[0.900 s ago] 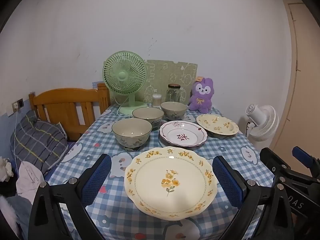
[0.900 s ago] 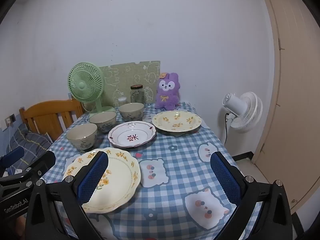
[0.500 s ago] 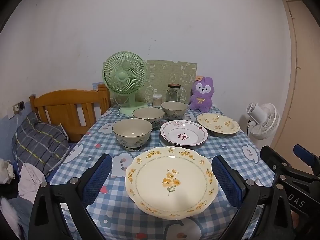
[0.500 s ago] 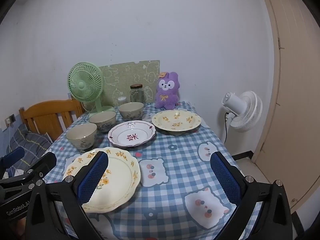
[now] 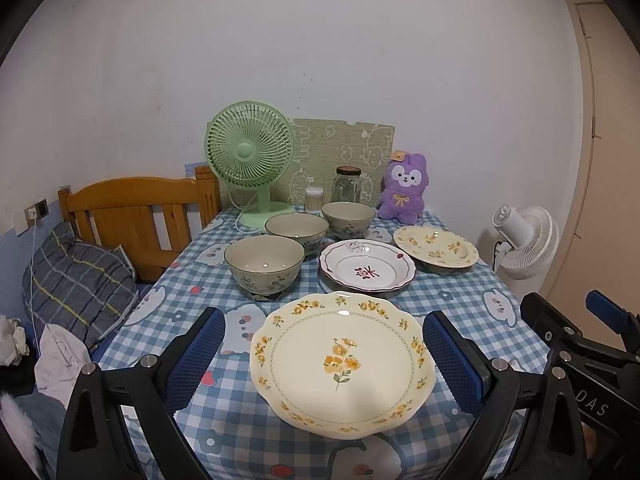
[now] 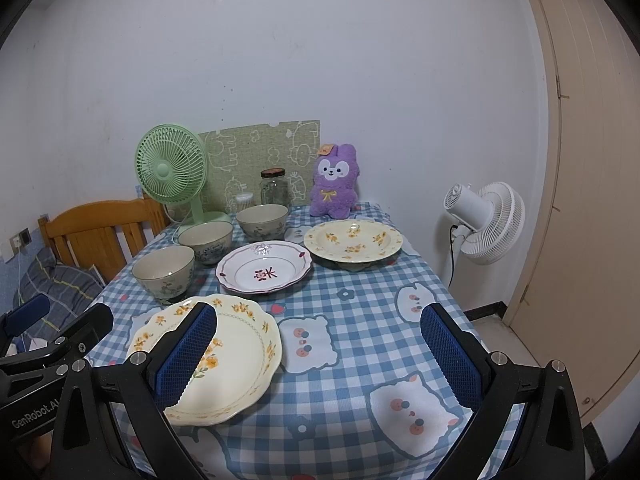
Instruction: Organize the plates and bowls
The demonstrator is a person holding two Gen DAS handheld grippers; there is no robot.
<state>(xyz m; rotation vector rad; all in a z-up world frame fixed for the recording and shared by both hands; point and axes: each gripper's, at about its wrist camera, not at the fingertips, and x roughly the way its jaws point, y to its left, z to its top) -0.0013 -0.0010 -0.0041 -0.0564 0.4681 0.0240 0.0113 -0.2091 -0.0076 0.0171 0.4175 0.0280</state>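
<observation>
A large cream plate with yellow flowers lies at the table's near edge. Behind it lie a white plate with a red mark and a deeper cream flowered plate. Three grey-green bowls stand in a diagonal row at the left; they also show in the right wrist view. My left gripper is open, hovering with the large plate between its fingers. My right gripper is open over bare tablecloth, right of that plate.
A green desk fan, a glass jar, a small cotton swab container and a purple plush rabbit stand at the back of the blue checked table. A wooden chair is left, a white floor fan right.
Both grippers have barely shifted; the view has crept slightly. Nothing on the table has moved and both grippers stay open.
</observation>
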